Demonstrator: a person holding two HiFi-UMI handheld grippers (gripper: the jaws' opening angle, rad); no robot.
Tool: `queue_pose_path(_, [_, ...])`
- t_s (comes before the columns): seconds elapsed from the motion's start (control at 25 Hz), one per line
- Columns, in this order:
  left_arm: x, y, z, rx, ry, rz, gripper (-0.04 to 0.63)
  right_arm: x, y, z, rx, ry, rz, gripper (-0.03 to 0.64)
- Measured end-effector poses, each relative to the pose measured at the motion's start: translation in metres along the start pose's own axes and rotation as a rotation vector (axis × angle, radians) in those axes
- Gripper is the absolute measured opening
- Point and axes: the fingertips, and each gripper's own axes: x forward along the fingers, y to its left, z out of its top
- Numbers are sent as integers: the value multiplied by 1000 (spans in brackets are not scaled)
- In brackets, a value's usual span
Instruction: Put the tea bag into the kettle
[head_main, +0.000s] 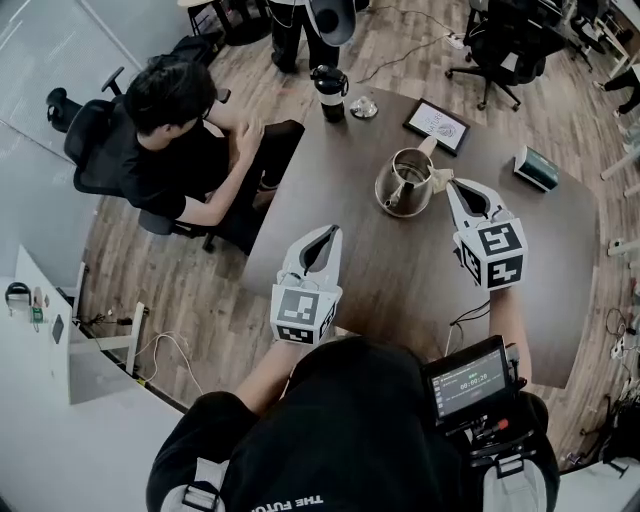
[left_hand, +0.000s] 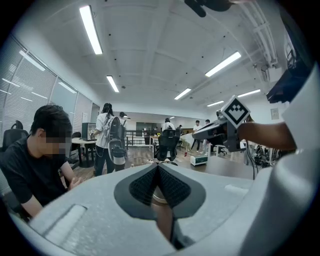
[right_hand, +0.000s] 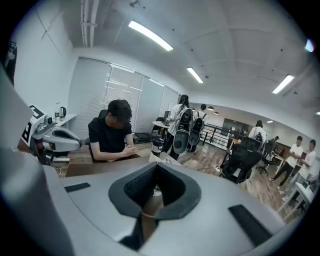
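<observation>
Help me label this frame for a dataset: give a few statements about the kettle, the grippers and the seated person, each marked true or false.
1. The kettle stands upright on the dark table. True.
2. The left gripper touches the kettle. False: it is held apart from it, over bare table nearer the wearer.
3. The left gripper's jaws are spread wide. False: in the left gripper view they are together, with nothing held.
4. The right gripper has its tips close to the kettle's side, with a small pale thing there, probably the tea bag. True.
5. The seated person has a hand on the kettle. False: that person's hands are together at the table's edge, well away from it.
</observation>
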Motion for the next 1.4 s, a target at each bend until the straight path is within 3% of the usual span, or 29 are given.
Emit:
queue_pose_path(0.76, [45, 7, -16, -20, 36, -103, 3, 56, -18, -2, 6, 27, -56, 8])
queue_pose_path(1.4, [62, 35, -37, -58, 81, -95, 3, 107, -11, -37, 35, 113, -41, 6])
